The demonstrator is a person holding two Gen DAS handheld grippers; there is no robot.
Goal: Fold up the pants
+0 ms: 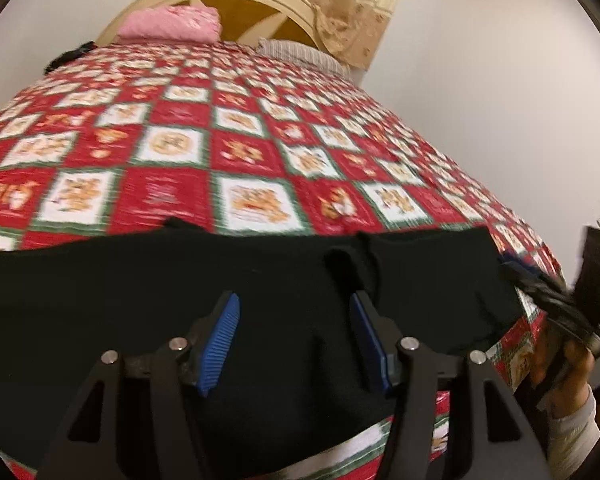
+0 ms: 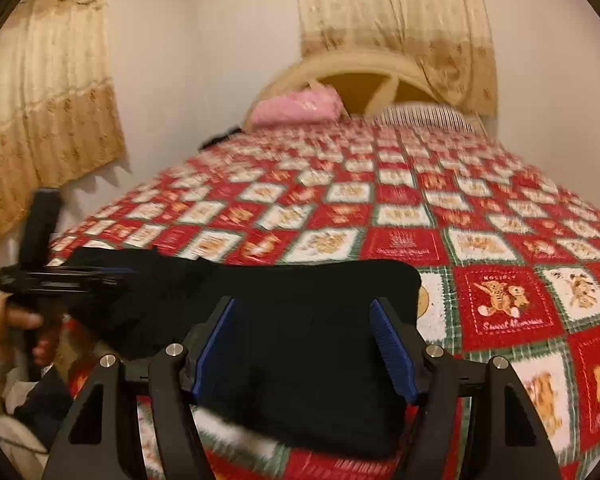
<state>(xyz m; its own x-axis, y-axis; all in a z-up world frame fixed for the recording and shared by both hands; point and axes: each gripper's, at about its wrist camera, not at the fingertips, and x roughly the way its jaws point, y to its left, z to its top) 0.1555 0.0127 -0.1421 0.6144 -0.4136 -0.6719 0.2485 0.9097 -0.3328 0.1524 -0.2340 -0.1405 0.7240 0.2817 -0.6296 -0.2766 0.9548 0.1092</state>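
Black pants [image 2: 300,320] on quilt [image 2: 500,208] — patch reads "Sweet Memories"; left tool [image 1: 296,308], right tool [image 2: 304,312] both released.

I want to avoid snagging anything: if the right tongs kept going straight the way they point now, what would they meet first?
Most likely the black pants: the right tongs stand open and angled down, with the dark fabric directly ahead between the fingers. The quilt lies beneath and beyond. Depth is unclear in this blurred view.

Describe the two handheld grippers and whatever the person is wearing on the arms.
Both the left gripper and right gripper have matte black angular linkages with silver pivot pins and ribbed blue pads. A light grey sleeve covers the right wrist. No cables visible.
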